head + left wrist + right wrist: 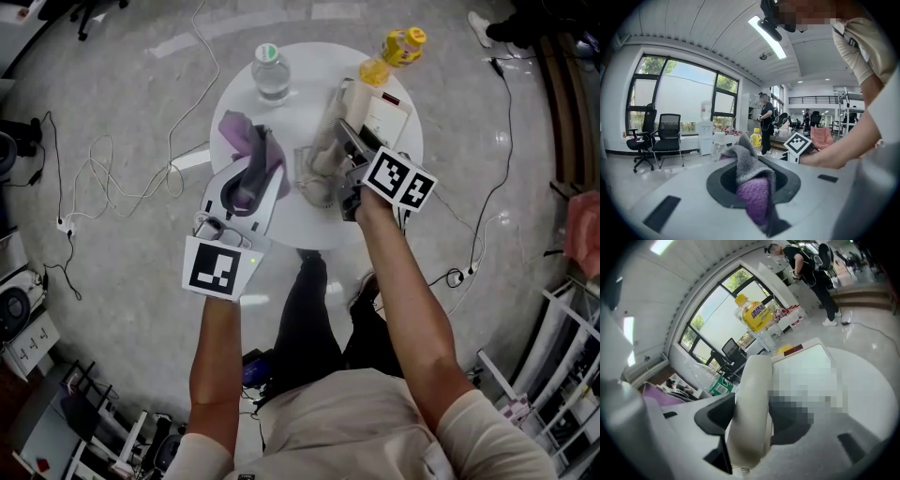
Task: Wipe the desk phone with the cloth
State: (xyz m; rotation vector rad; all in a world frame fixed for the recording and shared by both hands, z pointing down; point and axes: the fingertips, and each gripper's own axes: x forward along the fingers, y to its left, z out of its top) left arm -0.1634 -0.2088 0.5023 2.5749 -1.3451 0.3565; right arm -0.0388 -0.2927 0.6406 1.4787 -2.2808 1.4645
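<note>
Left tongs point(752, 180) pinch the cloth point(754, 199); right tongs point(752, 420), closed partway, clasp the handset point(752, 380), whose smooth curve may slip toward the tabletop's point(309, 84) 6 o'clock edge.

In the right gripper view, the face of the desk phone point(806, 359), just right of the right tongs point(750, 420), is blurred out. From the head view, the marker cube point(400, 178) covers much of those tongs. The lower end of the cloth point(750, 164) disappears inside the left tongs point(754, 187). Beyond the right tongs, the label of the yellow bottle point(398, 52) is too small to read.
</note>
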